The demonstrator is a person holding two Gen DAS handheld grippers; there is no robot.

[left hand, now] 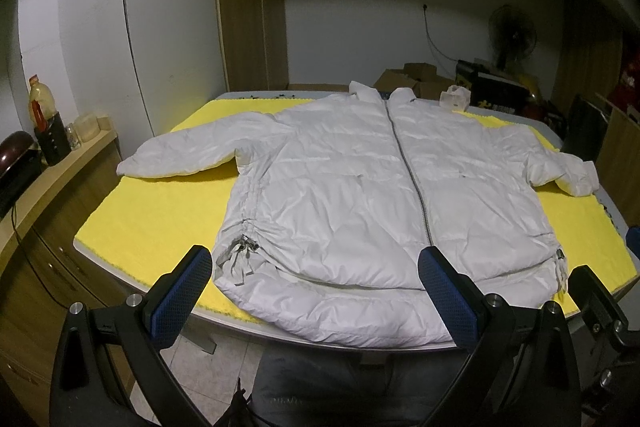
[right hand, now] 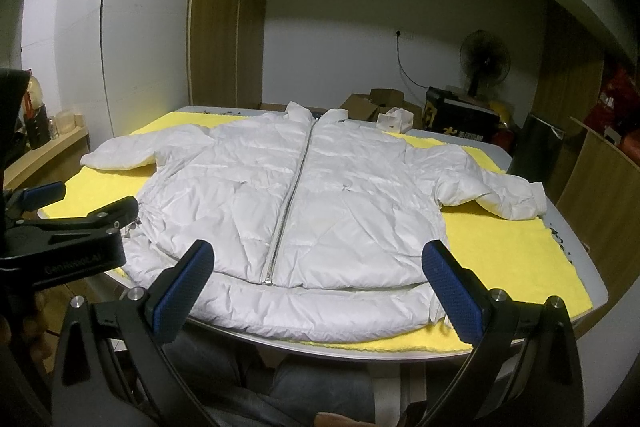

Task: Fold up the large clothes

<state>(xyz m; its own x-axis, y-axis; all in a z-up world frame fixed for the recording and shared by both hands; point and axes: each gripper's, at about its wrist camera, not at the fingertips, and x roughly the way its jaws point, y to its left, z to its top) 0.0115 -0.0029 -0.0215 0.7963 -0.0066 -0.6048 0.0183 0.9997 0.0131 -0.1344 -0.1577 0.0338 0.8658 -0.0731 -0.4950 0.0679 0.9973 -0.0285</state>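
Nearest us, our left gripper [left hand: 316, 291] and right gripper [right hand: 318, 287] hover with jaws spread wide, gripping nothing. Beyond them a white puffer jacket [left hand: 360, 199] lies flat on the yellow mat [left hand: 152, 219], hem overhanging the near edge, zipper [right hand: 292, 195] running away toward the far collar, sleeves spread sideways.
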